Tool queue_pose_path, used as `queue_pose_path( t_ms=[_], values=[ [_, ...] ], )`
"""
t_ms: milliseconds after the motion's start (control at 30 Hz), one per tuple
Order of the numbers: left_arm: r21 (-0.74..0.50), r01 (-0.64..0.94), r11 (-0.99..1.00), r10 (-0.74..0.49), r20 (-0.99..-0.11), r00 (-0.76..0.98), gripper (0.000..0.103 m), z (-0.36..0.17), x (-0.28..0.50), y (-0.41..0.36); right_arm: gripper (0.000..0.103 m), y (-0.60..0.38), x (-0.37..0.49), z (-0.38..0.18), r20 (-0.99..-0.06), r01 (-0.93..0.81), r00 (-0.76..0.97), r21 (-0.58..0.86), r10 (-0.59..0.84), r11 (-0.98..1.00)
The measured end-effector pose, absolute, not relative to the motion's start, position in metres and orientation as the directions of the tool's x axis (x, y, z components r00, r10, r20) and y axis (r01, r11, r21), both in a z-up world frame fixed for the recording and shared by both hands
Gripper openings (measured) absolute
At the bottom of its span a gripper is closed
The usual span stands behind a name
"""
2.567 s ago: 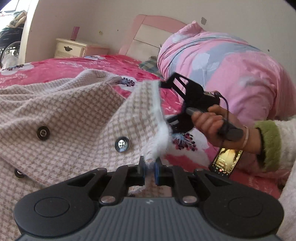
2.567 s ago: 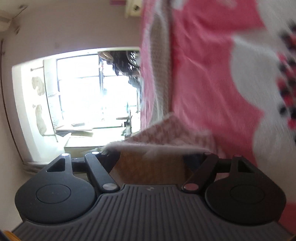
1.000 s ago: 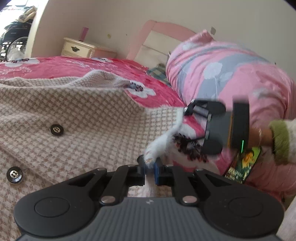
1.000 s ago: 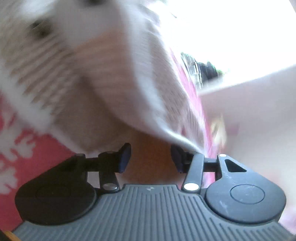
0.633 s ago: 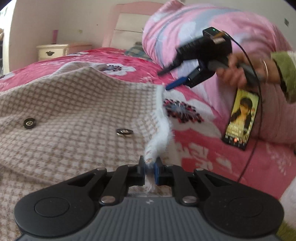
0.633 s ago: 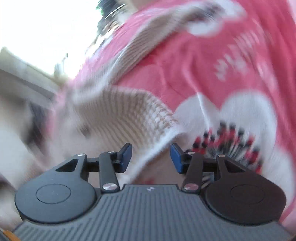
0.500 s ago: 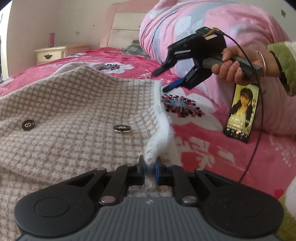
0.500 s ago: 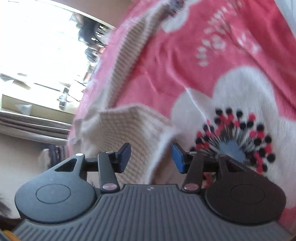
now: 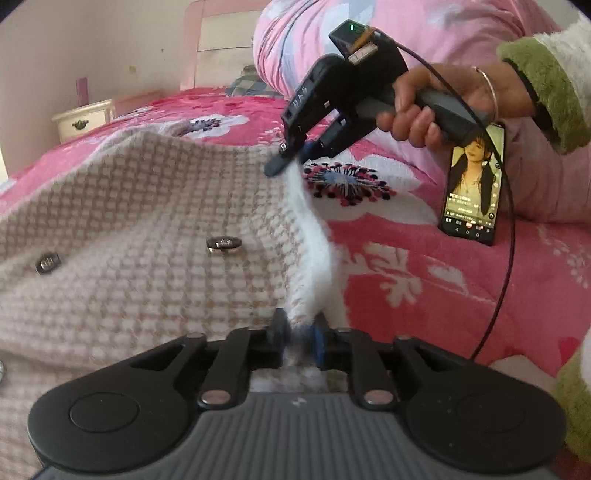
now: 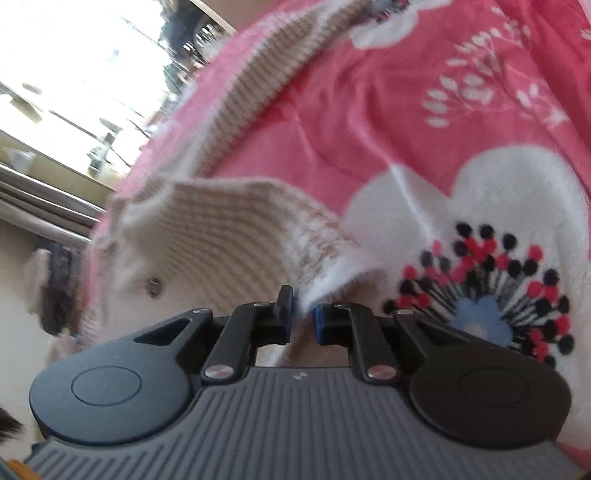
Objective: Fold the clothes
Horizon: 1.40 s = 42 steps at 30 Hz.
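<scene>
A beige-and-white checked cardigan (image 9: 147, 221) with dark metal buttons (image 9: 223, 243) lies spread on a pink flowered bedspread (image 9: 424, 277). Its fluffy white front edge runs between my two grippers. My left gripper (image 9: 300, 334) has that edge between its pads near the bottom of the left wrist view; its jaws are opening, and the fluff still fills the gap. Farther along the same edge, my right gripper (image 9: 291, 162), held by a hand in a green-cuffed sleeve, pinches the corner. In the right wrist view the right gripper (image 10: 303, 317) is closing on the cardigan (image 10: 221, 229).
A lit phone (image 9: 472, 184) lies on the bedspread to the right, with a black cable (image 9: 506, 258) trailing past it. A heaped pink quilt (image 9: 314, 44) and the headboard (image 9: 221, 33) stand behind. A cream nightstand (image 9: 83, 120) sits at the far left.
The right gripper rolled upright, came down onto the cardigan's edge and closed from wide open onto it. The left gripper's jaws have parted slightly around the edge that they held.
</scene>
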State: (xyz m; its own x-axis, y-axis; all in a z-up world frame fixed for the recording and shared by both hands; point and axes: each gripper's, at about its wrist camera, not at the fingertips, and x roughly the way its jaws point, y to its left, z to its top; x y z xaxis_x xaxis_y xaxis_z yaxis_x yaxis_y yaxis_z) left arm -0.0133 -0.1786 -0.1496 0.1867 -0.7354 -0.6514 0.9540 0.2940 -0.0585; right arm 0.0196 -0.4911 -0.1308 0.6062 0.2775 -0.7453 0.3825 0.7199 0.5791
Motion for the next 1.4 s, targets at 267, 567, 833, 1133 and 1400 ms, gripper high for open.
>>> queue_pose_path(
  t_ms=[267,567,833,1133,1400],
  values=[
    [-0.316,0.916,0.245,-0.777,-0.629,-0.009,0.036,-0.141,-0.005,-0.163,0.014,-0.499,0.008,-0.139,-0.755,0.441,0.581,0.606,0.304,0.662],
    [-0.312,0.905,0.288,-0.797,-0.602,0.046,0.036,-0.117,0.001,-0.137,0.029,-0.494,-0.016,-0.126,-0.73,0.453,0.581,0.657,0.36,0.602],
    [-0.262,0.859,0.439,-0.769,-0.604,0.209,0.037,-0.111,0.047,-0.139,0.029,-0.465,-0.008,-0.072,-0.596,0.139,0.689,0.666,0.412,0.733],
    [-0.232,0.823,0.518,-0.69,-0.682,0.242,0.037,-0.144,0.059,-0.147,0.03,-0.442,0.108,-0.063,-0.541,0.092,0.762,0.634,0.356,0.768],
    [-0.231,0.827,0.512,-0.695,-0.678,0.241,0.037,-0.15,0.055,-0.144,0.049,-0.508,0.248,-0.146,-0.592,0.382,0.685,0.788,0.424,0.482]
  ],
)
